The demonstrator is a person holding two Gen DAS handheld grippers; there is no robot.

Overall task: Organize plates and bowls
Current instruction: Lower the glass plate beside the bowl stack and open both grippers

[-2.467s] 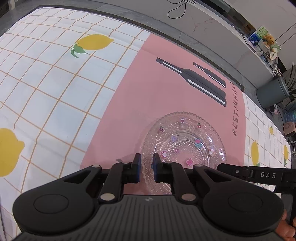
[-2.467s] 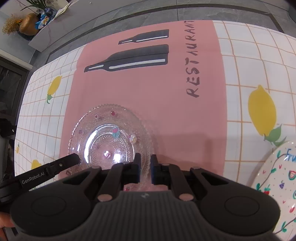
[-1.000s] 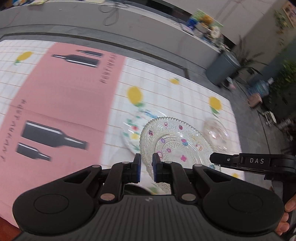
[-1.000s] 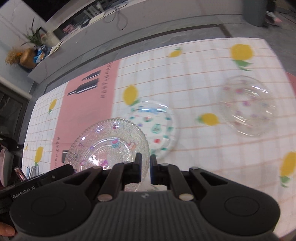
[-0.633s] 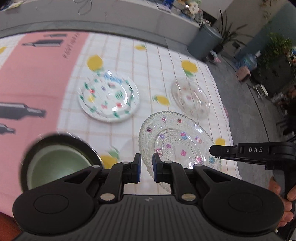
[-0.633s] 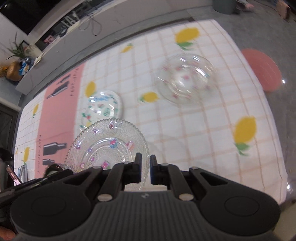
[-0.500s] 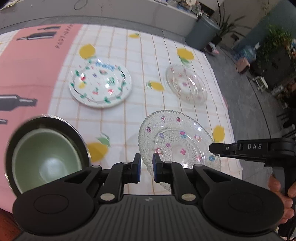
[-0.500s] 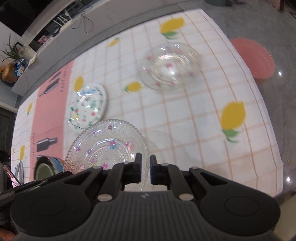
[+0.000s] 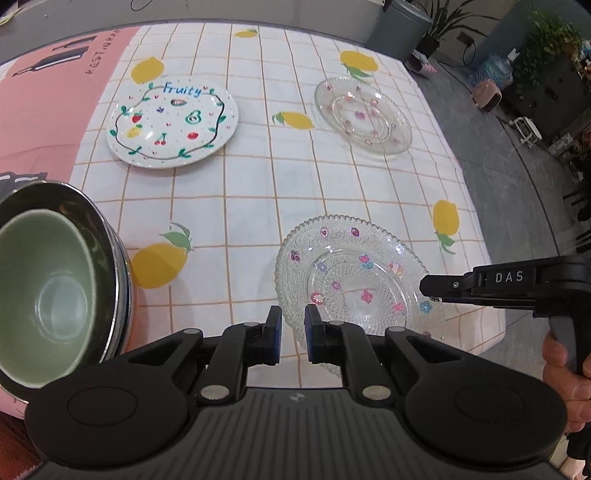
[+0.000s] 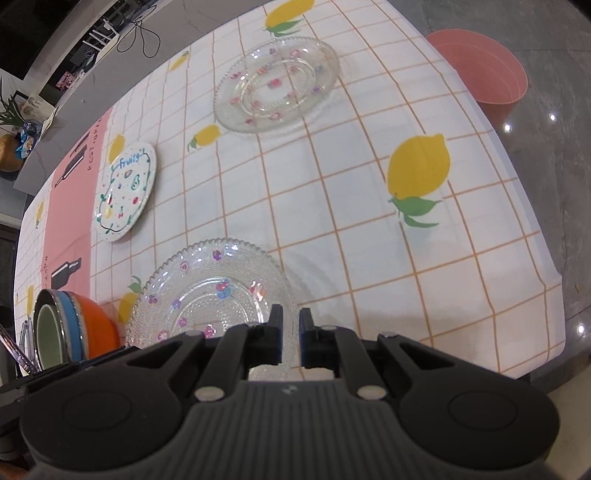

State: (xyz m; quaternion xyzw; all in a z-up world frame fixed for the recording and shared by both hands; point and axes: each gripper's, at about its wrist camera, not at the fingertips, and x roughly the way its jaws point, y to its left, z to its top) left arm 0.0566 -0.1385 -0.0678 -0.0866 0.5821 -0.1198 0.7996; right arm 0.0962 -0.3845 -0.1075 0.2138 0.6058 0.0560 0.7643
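Observation:
A clear beaded glass plate with small flower prints (image 9: 354, 273) (image 10: 210, 295) hangs just above the tablecloth. My left gripper (image 9: 292, 332) is shut on its near left rim. My right gripper (image 10: 291, 334) is shut on its opposite rim and shows in the left wrist view as a black bar (image 9: 480, 282). A second glass plate (image 9: 364, 114) (image 10: 277, 83) lies at the far right of the table. A white "Fruity" plate (image 9: 173, 122) (image 10: 125, 192) lies to the left. A stack of bowls, green one on top (image 9: 40, 291) (image 10: 62, 328), stands at the near left.
The tablecloth has orange checks, lemons and a pink strip (image 9: 44, 103). Its right edge (image 10: 535, 229) drops to a grey floor, where a pink basin (image 10: 480, 74) stands. A grey bin (image 9: 402, 22) and potted plants sit beyond the far corner. A hand (image 9: 561, 373) grips the right tool.
Both grippers have carried the glass plate from the pink strip rightward over the table and lowered it. The bowl stack, Fruity plate and second glass plate have come into view.

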